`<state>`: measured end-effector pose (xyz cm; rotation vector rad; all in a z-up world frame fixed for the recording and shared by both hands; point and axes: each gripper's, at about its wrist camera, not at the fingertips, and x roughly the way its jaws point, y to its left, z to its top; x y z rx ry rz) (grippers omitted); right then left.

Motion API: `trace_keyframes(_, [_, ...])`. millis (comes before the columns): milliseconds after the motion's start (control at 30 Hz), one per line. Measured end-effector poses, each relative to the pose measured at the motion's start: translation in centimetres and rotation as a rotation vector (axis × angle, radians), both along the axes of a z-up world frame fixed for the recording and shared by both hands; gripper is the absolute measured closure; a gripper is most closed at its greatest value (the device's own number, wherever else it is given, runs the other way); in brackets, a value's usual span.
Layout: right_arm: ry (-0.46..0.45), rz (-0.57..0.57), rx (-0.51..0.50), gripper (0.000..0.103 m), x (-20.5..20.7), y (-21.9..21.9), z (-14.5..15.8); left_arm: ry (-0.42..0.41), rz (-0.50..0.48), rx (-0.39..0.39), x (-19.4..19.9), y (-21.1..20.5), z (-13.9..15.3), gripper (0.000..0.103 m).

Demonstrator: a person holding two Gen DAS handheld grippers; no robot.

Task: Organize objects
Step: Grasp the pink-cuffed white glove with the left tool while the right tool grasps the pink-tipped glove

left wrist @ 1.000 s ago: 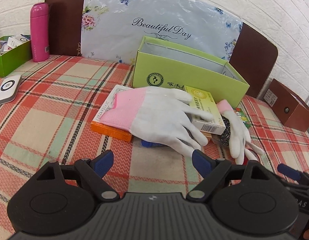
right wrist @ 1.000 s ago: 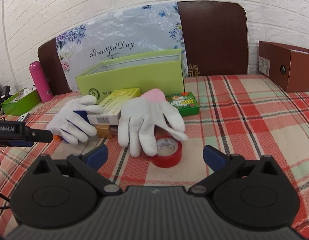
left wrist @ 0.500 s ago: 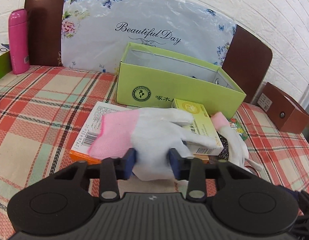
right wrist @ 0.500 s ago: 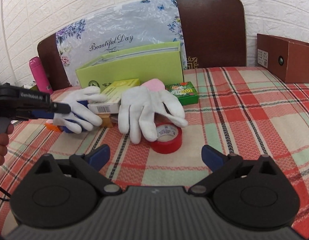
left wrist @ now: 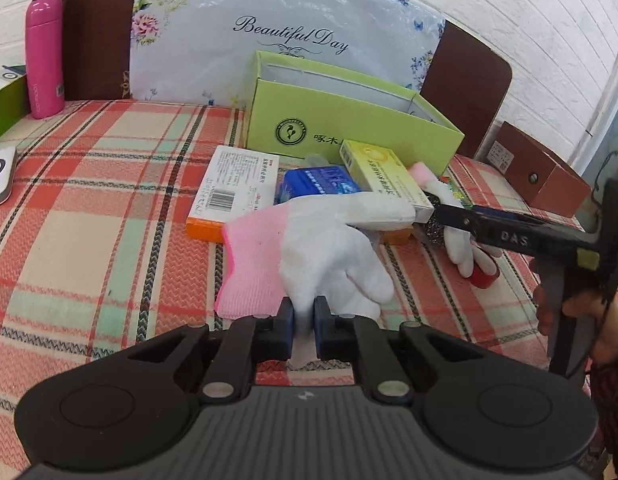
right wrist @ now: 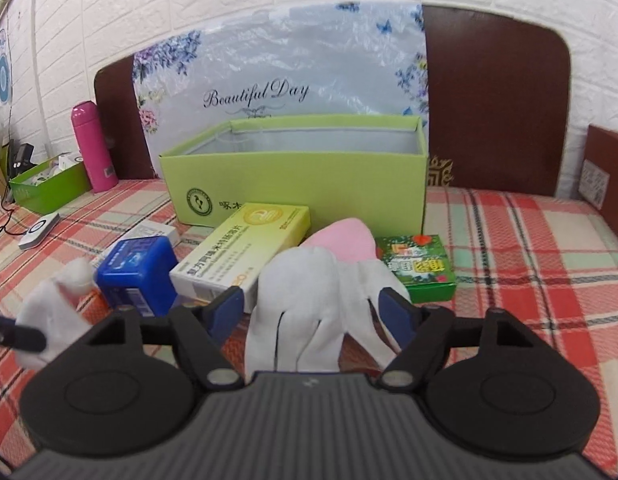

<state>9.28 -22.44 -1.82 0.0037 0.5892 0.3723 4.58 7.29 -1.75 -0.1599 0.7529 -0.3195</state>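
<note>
meanwhile the green box (right wrist: 301, 184) looks empty; 2 gloves (left wrist: 321, 248) lie outside.

Left gripper (left wrist: 304, 316) tilted down, fingers (left wrist: 285, 322) closing, nearly together, pinching glove (left wrist: 329, 256). Right gripper (right wrist: 315, 312) tilted down, fingers (right wrist: 227, 306) closing, astride second glove (right wrist: 309, 300).

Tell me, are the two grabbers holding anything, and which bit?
The left gripper is closing on a finger of one white glove. The right gripper is closing around the fingers of the other glove, not yet pinching it.
</note>
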Motion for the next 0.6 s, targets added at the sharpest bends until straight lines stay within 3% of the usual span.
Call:
trace_keyframes(67, [0.026,0.024,0.024,0.060,0.0,0.0,0.1,-0.002,0.016,-0.008,0.2,0.1,0.0,0.086])
trace_keyframes(100, [0.004,0.009,0.016,0.078,-0.5,0.0,0.5,-0.007,0.022,-0.011,0.3,0.0,0.0,0.082])
trace_keyframes(167, [-0.054,0.002,-0.025,0.084,-1.9,0.2,1.4,-0.024,0.036,-0.007,0.4,-0.3,0.2,0.055])
trace_keyframes(200, [-0.081,0.007,-0.039,0.090,-2.6,0.2,1.9,-0.033,0.043,0.001,0.4,-0.5,0.2,0.047])
trace_keyframes(233, [-0.098,0.015,-0.041,0.091,-3.4,0.1,2.4,-0.044,0.049,0.011,0.5,-0.7,0.3,0.040])
trace_keyframes(367, [-0.086,0.093,-0.016,0.092,-6.5,-0.5,3.7,-0.064,0.041,0.018,1.0,-1.3,0.3,0.035])
trace_keyframes(500, [0.019,0.199,-0.038,0.089,-8.9,0.1,2.3,-0.045,0.061,0.004,1.8,-1.4,-0.3,0.034])
trace_keyframes(533, [0.058,0.230,-0.048,0.085,-9.4,0.5,1.4,-0.038,0.050,-0.007,1.9,-1.5,-0.4,0.037])
trace_keyframes(567, [0.082,0.244,-0.056,0.080,-9.9,0.8,0.7,-0.033,0.035,-0.019,1.9,-1.5,-0.4,0.049])
trace_keyframes(600, [0.095,0.248,-0.061,0.066,-10.2,0.9,0.3,-0.030,0.024,-0.024,1.8,-1.6,-0.4,0.055])
